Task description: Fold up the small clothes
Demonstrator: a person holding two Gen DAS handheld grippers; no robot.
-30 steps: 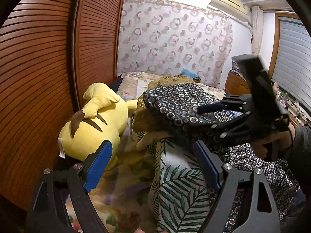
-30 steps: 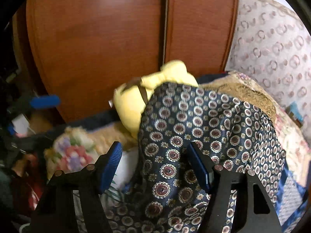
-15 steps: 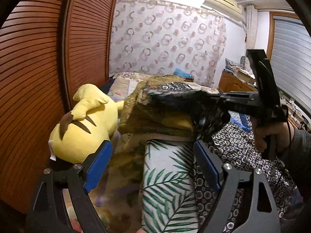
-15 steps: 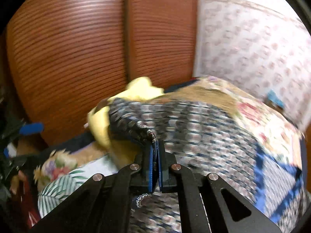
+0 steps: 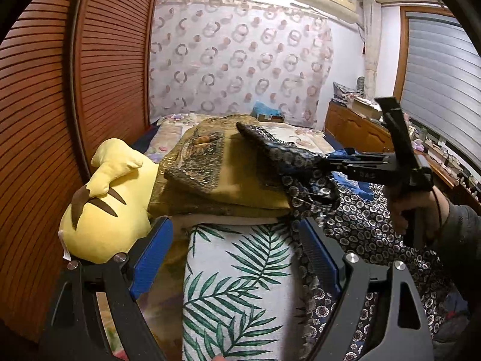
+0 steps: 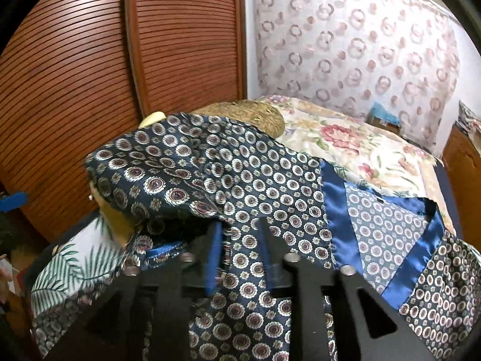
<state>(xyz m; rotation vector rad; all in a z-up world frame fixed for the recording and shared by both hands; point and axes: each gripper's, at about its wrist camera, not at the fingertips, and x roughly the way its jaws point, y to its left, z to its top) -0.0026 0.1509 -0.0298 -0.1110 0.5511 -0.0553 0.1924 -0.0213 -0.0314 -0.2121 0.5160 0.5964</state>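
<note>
A navy garment with a circle print and blue satin trim (image 6: pixel 225 165) lies bunched over the bed. One edge of it (image 5: pixel 300 156) is lifted up to my right gripper (image 5: pixel 327 161), held by a person's hand (image 5: pixel 418 207). In the right wrist view the right gripper (image 6: pixel 239 231) has its jaws opening, a fold of the garment lying loose between them. My left gripper (image 5: pixel 234 249) stands wide open above a leaf-print pillow (image 5: pixel 240 285), holding nothing.
A yellow plush toy (image 5: pixel 105 210) lies left against the slatted wooden wardrobe door (image 5: pixel 60 90). A folded gold blanket (image 5: pixel 216 168) sits on the pillow stack. The floral bedspread (image 6: pixel 345 141) stretches behind, and a wooden dresser (image 5: pixel 354 126) stands at the right.
The right gripper shut on the garment's edge, pulled it rightward off the gold blanket, and its jaws have parted again. The left gripper shifted slightly and stayed open.
</note>
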